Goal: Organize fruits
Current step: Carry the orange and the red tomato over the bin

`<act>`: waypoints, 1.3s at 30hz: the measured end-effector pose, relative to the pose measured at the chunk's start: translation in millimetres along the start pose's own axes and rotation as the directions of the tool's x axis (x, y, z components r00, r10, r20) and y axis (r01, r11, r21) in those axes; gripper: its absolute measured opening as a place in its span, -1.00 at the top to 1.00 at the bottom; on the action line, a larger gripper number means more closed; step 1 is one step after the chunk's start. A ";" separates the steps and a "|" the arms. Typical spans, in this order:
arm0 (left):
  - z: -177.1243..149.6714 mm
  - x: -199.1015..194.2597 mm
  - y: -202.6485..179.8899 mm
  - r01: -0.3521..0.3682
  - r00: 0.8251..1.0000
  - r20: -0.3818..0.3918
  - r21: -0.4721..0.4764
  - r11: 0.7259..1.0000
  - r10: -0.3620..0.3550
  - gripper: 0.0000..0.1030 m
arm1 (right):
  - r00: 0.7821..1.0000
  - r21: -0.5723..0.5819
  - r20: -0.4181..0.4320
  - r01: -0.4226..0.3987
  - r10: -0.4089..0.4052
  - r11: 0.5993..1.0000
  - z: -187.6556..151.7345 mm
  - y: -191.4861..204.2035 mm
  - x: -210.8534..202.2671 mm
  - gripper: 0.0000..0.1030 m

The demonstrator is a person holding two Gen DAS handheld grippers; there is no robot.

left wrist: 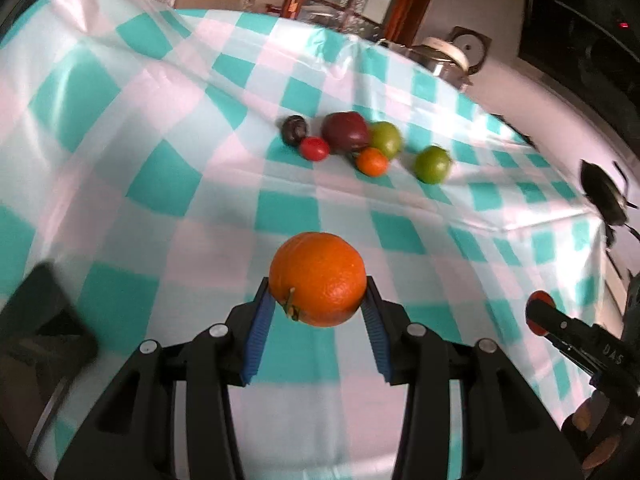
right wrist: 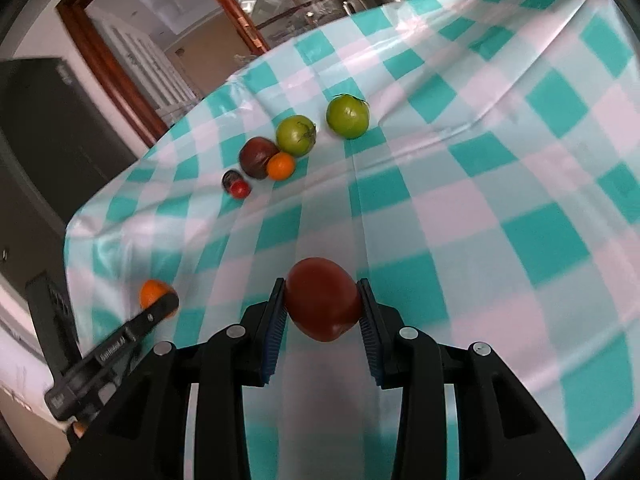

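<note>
My left gripper (left wrist: pixel 318 292) is shut on a large orange (left wrist: pixel 318 278) and holds it above the checked tablecloth. My right gripper (right wrist: pixel 322 300) is shut on a dark red tomato (right wrist: pixel 322 300), also above the cloth. Farther on lies a cluster of fruit: a dark plum (left wrist: pixel 294 130), a small red tomato (left wrist: pixel 314 148), a dark red fruit (left wrist: pixel 345 132), a small orange (left wrist: pixel 372 161) and two green tomatoes (left wrist: pixel 386 139) (left wrist: pixel 432 163). The same cluster shows in the right wrist view, with the green tomatoes (right wrist: pixel 296 135) (right wrist: pixel 348 116) at its right. The right gripper (left wrist: pixel 538 314) shows in the left view, the left gripper (right wrist: pixel 158 298) in the right view.
The teal and white checked tablecloth (left wrist: pixel 160 184) covers the table, with folds and edges on the far side and right. A metal pot (left wrist: pixel 444 58) stands beyond the far edge. A dark box (left wrist: pixel 44 320) sits at the left. A dark cabinet (right wrist: pixel 48 128) stands beyond the table.
</note>
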State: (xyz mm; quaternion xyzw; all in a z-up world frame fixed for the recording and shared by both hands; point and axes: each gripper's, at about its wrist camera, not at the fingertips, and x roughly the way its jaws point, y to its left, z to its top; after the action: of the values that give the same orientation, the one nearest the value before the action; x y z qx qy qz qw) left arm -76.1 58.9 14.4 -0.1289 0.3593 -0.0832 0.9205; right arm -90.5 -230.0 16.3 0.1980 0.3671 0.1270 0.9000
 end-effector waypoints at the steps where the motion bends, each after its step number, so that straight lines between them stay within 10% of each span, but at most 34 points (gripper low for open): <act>1: -6.9 -8.3 -3.6 0.003 1.000 0.005 0.013 1.000 -0.003 0.14 | 1.000 -0.028 0.004 0.014 -0.014 0.999 -8.0 0.8 -12.2 0.31; 9: -38.7 -59.4 -57.7 0.098 0.995 0.012 0.170 0.980 -0.102 0.14 | 0.998 -0.094 0.025 0.058 -0.056 0.994 -55.8 -23.3 -80.7 0.31; 17: -84.9 -73.3 -151.2 0.239 0.971 -0.108 0.410 0.881 -0.213 0.14 | 0.985 -0.050 0.076 0.158 -0.154 0.986 -100.8 -82.3 -156.5 0.31; 21: -114.2 -77.2 -208.5 0.327 0.945 -0.189 0.542 0.775 -0.266 0.14 | 0.967 0.040 0.108 0.227 -0.230 0.973 -124.4 -125.3 -196.0 0.31; 31: -234.7 -68.0 -345.7 0.553 0.833 -0.490 0.757 0.347 -0.259 0.14 | 0.892 0.204 -0.012 0.444 -0.451 0.873 -182.6 -225.2 -230.7 0.31; 36: -301.9 -27.6 -382.4 0.608 0.792 -0.601 0.757 0.238 -0.109 0.14 | 0.828 0.189 -0.168 0.560 -0.535 0.807 -197.1 -260.4 -204.7 0.31; 39: -335.3 7.8 -397.8 0.633 0.760 -0.650 0.741 0.226 0.003 0.14 | 0.790 0.141 -0.254 0.601 -0.558 0.787 -196.4 -282.6 -185.5 0.31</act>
State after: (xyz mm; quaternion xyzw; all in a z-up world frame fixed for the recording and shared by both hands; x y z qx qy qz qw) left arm -323.5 -381.6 -109.9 0.3886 0.4378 -0.5036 0.6354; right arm -336.2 -499.0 -125.6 0.1570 0.5098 -0.1779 0.8269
